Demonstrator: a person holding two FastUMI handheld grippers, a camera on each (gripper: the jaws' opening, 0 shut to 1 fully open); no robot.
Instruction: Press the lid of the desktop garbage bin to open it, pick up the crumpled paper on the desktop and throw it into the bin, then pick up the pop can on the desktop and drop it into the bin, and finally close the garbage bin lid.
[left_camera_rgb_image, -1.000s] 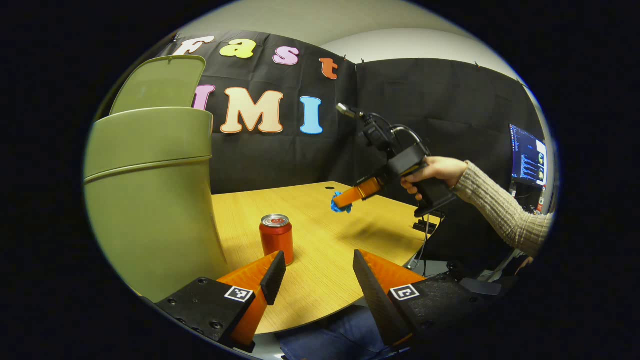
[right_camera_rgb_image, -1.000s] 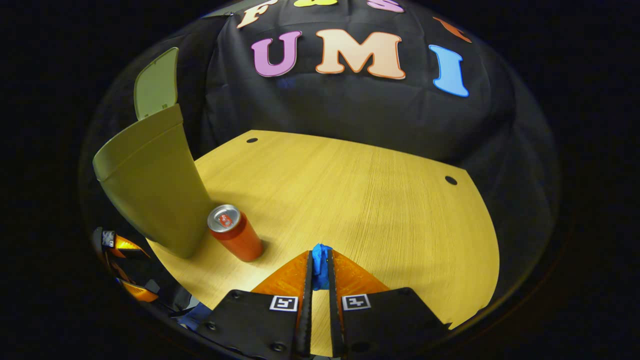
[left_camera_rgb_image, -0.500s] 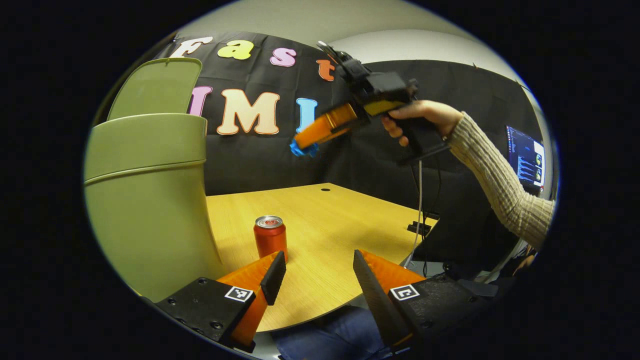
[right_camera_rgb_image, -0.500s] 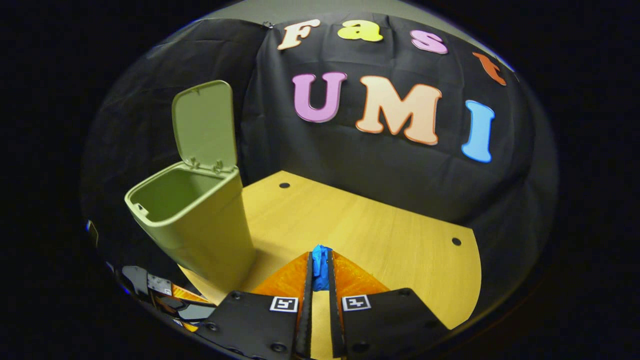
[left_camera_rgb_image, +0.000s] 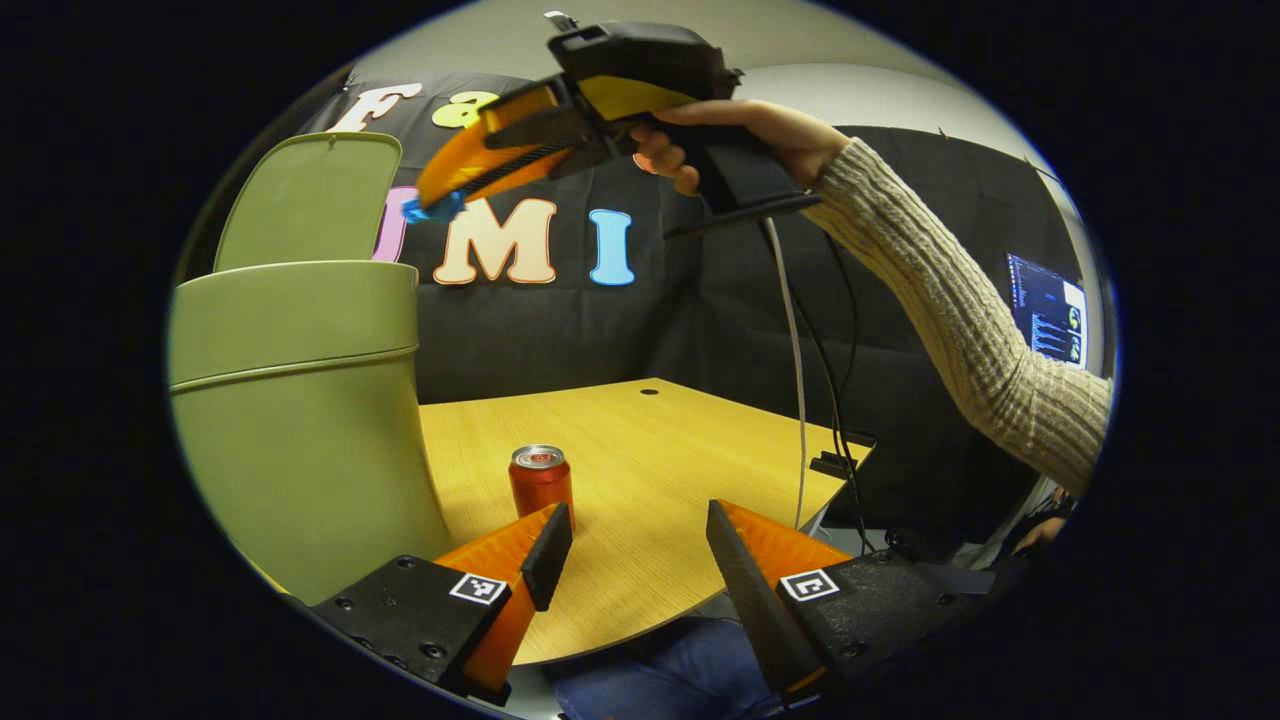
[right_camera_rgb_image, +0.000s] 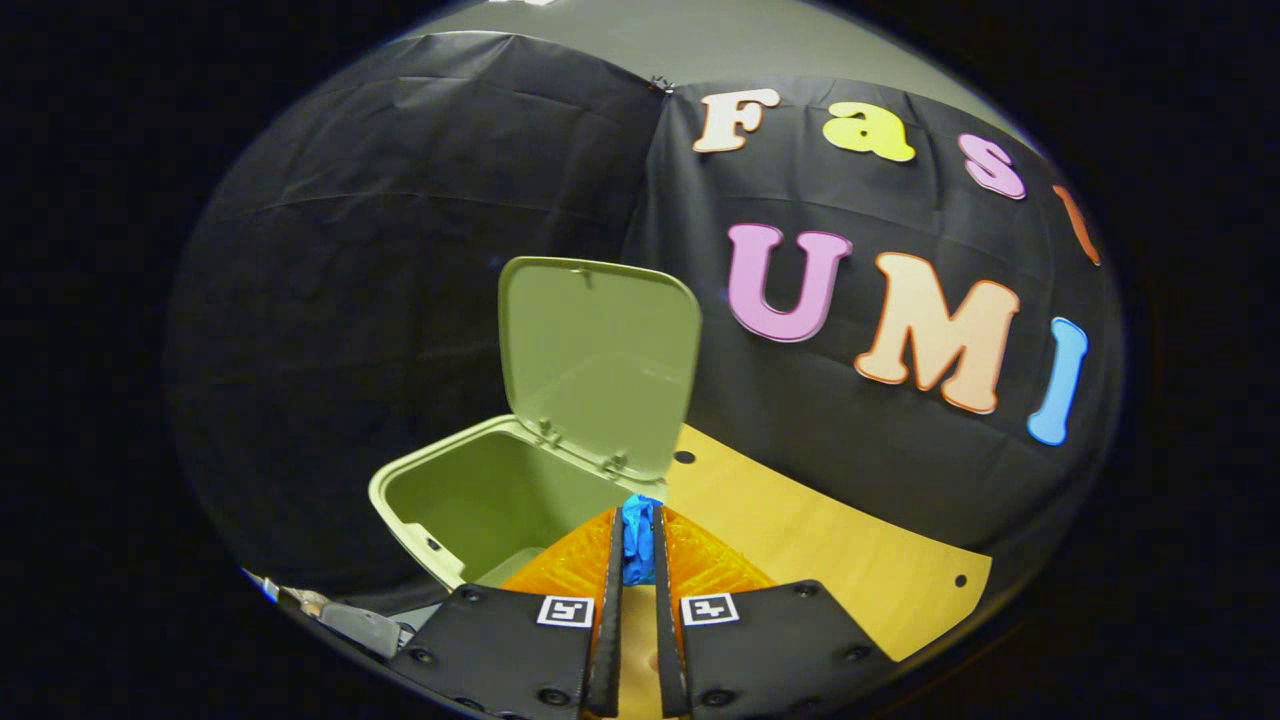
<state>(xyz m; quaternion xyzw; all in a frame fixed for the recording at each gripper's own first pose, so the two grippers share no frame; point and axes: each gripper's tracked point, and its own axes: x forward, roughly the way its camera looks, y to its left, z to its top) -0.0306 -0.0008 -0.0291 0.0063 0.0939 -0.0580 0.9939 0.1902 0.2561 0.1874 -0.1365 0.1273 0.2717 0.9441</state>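
Blue crumpled paper (right_camera_rgb_image: 637, 537) is pinched between both fingers of the right gripper (right_camera_rgb_image: 637, 530), jaws clamped on it with only a narrow gap. In the right gripper view the wad hangs just short of the near rim of the olive-green plastic desktop bin (right_camera_rgb_image: 470, 495), whose hinged green lid (right_camera_rgb_image: 598, 362) stands upright and open; the bin's inside looks bare as far as visible. In the left gripper view the same right gripper (left_camera_rgb_image: 432, 208) is held high above the table, its tip with the blue paper (left_camera_rgb_image: 434, 209) close to the raised lid (left_camera_rgb_image: 310, 190) and above the bin body (left_camera_rgb_image: 290, 400). A hand (left_camera_rgb_image: 745, 135) in a beige ribbed knit sleeve (left_camera_rgb_image: 960, 310) grips its handle, and a cable (left_camera_rgb_image: 797, 350) hangs down from it. Left gripper (left_camera_rgb_image: 632, 540) sits low at the near table edge, jaws well apart, holding nothing. The red aluminium pop can (left_camera_rgb_image: 540, 482) stands upright on the light wood-grain tabletop (left_camera_rgb_image: 660, 460), just beside the bin's base and just beyond the left gripper's left fingertip (left_camera_rgb_image: 550, 540); cannot tell whether they touch. A lit monitor (left_camera_rgb_image: 1050, 310) sits at far right.
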